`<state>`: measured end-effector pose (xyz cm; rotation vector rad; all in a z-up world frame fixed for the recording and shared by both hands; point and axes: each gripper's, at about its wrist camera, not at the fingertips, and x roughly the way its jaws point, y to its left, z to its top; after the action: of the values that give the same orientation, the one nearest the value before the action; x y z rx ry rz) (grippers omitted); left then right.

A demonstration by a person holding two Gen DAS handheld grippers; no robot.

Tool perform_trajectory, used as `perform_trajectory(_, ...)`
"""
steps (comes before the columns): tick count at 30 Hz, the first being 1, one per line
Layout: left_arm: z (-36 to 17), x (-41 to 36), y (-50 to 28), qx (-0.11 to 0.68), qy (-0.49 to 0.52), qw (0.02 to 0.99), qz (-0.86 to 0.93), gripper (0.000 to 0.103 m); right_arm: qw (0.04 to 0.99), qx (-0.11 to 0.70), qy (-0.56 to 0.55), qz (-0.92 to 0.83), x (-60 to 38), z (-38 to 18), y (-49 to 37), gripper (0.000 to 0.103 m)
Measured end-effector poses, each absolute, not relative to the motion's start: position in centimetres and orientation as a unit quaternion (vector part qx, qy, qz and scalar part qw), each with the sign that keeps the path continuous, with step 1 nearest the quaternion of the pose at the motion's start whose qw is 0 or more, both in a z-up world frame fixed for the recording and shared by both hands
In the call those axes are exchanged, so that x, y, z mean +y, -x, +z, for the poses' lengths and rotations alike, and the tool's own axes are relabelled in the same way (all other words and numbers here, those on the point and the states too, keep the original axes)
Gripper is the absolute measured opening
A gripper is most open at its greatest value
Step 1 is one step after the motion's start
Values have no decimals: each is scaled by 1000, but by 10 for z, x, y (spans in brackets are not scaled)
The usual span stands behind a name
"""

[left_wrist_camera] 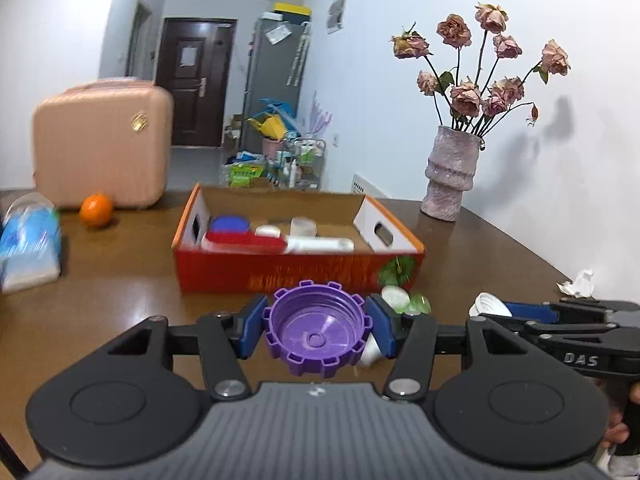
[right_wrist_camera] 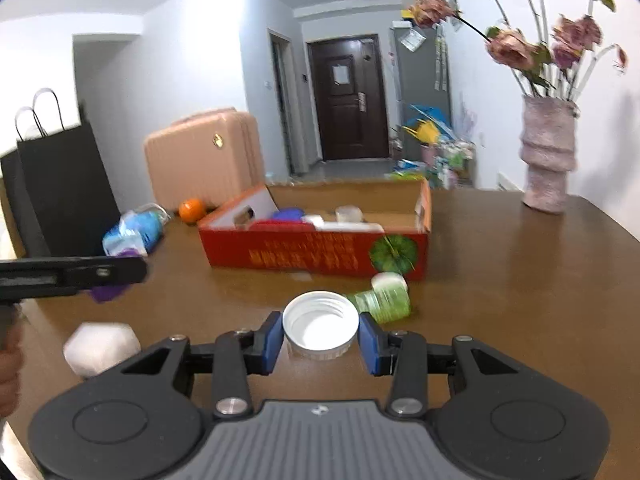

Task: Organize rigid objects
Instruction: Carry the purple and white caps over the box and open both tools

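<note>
Left claw [left_wrist_camera: 316, 330]: clenched on a purple cap [left_wrist_camera: 316, 326], toothed rim, hollow side up, pads on both flanks.
Right claw [right_wrist_camera: 320, 338]: clenched on a white cap [right_wrist_camera: 320, 324], hollow side up, blue pads on either side.
Under the left claw: a white piece [left_wrist_camera: 368, 354] peeks out just behind the purple cap; what it is cannot be told.
Near the claws: a green jar [right_wrist_camera: 386, 298] with a white lid lies on its side between the white cap and the box; a white lump [right_wrist_camera: 100, 346] sits toward the table's near left edge.
Box [right_wrist_camera: 320, 254]: red carton, open top, mid-table, beyond both claws; inside lie a blue lid [left_wrist_camera: 229, 224], a red piece [left_wrist_camera: 244, 240], a white tube [left_wrist_camera: 320, 245] and a clear cup [left_wrist_camera: 303, 226].
Table [right_wrist_camera: 520, 280]: glossy brown wood.
Far edge: pink case [left_wrist_camera: 102, 142], orange [left_wrist_camera: 96, 210]; vase [left_wrist_camera: 450, 174] with dried roses at the far right corner.
Left edge: blue pack [left_wrist_camera: 30, 240], black bag [right_wrist_camera: 60, 184].
Right edge: crumpled tissue [left_wrist_camera: 578, 284].
Room: white walls, dark door [right_wrist_camera: 348, 96] down a hallway, clutter by a grey cabinet [left_wrist_camera: 272, 80].
</note>
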<state>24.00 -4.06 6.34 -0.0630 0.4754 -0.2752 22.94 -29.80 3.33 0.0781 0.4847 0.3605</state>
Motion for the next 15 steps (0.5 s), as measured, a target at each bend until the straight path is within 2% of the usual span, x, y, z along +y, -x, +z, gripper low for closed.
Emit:
perform_trajectory(6, 80, -59, -364, 262, 5, 954, -144, 55, 956, 223, -13, 189, -296, 60, -320, 39)
perform_trajectory(12, 62, -71, -521, 349, 29, 930, -110, 55, 942, 284, -1, 181, -293, 54, -468, 39)
perform_trajectory(15, 40, -71, -586, 384, 38, 919, -79, 55, 935, 310, 43, 168, -282, 44, -524, 40)
